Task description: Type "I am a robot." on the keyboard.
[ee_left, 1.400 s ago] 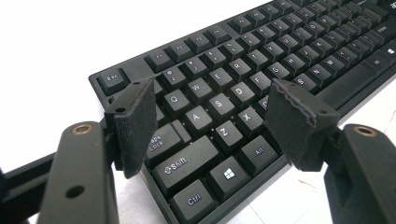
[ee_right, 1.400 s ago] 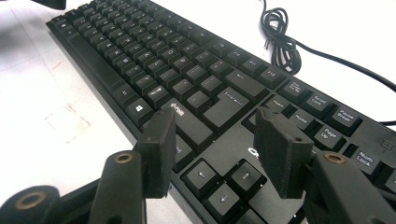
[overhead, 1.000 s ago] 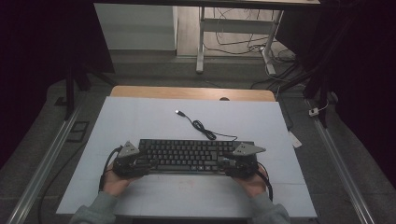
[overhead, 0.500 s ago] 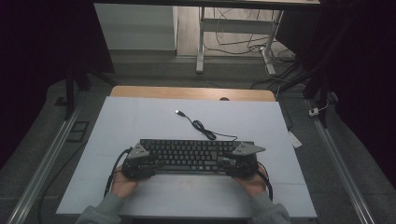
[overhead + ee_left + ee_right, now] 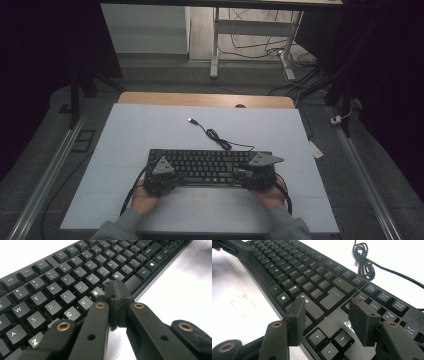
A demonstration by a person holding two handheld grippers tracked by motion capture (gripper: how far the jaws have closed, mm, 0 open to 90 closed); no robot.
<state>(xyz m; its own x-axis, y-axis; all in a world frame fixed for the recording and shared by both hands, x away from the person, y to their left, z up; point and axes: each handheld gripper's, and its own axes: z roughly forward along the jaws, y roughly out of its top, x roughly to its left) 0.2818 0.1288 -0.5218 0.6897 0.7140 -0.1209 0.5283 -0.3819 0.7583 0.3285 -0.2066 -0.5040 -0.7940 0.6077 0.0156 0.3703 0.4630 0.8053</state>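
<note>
on the pale table (image 5: 125, 130) in front of me the black keyboard (image 5: 205, 165) lies flat, its cable (image 5: 220, 141) coiled just behind it. my left gripper (image 5: 116, 293) has just been closing and its jaws are now pressed together with nothing between them, tips just over the bottom letter row near the space bar. my right gripper (image 5: 325, 315) stands spread above the keyboard's arrow keys, pinching nothing.

Keyboard (image 5: 207, 166) on table (image 5: 150, 125); cable (image 5: 215, 136) behind, seemingly coiled.
</note>
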